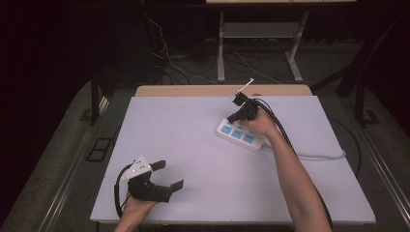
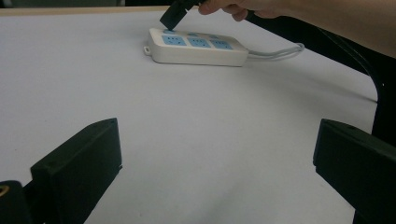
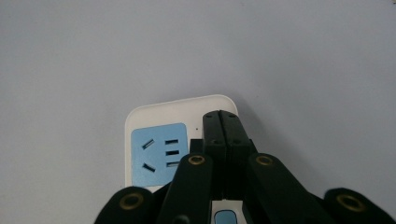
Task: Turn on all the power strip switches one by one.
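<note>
Pressure should go straight down: my right gripper [image 3: 223,116], jaws closed on nothing, sits tip-down over the power strip [image 1: 241,135] near the table's far right edge, probably at its switch end. My left gripper [image 1: 169,175] idles wide open by the near edge. Only the strip's cable [image 1: 319,155] trails nearby.

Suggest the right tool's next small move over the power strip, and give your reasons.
Probably press straight down. The right tool, jaws shut, sits over the end of the power strip beside the last blue socket; whether it touches yet is unclear.
</note>
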Demonstrator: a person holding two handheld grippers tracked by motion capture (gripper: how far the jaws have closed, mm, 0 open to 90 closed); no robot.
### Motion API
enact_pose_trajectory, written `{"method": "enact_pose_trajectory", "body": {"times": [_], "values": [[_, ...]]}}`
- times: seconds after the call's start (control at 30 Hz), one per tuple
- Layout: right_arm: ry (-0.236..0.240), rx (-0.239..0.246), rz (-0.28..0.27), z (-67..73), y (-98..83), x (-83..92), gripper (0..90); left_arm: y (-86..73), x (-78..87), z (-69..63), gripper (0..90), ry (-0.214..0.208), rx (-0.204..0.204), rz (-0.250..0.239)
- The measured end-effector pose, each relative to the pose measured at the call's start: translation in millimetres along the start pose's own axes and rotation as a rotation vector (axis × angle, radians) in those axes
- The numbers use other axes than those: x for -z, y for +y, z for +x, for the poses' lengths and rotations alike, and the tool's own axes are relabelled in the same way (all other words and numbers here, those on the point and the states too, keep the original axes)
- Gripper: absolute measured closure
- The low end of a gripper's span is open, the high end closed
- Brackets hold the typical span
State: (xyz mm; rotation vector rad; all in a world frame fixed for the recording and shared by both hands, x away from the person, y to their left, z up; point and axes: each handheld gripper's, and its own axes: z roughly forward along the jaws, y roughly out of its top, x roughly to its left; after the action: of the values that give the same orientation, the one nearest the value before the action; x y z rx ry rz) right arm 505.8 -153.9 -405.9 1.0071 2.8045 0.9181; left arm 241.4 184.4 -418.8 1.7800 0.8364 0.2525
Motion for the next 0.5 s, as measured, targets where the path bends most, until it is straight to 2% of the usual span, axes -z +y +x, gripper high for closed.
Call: {"method": "enact_pose_trajectory", "body": {"times": [0.17, 0.3, 0.5], "values": [[0.031, -0.012, -0.006, -2.3, -1.3, -0.5, 90.0, 0.0, 0.1, -0.2, 0.0, -0.001, -0.003, 0.003], [0.018, -0.008, -0.005, -2.3, -1.3, -0.9, 90.0, 0.0, 0.1, -0.7, 0.0, -0.002, -0.004, 0.003], [0.031, -0.023, -0.022, -4.0, -3.8, -1.8, 90.0, 0.0, -0.2, -0.5, 0.0, -0.003, -0.005, 0.005]]}}
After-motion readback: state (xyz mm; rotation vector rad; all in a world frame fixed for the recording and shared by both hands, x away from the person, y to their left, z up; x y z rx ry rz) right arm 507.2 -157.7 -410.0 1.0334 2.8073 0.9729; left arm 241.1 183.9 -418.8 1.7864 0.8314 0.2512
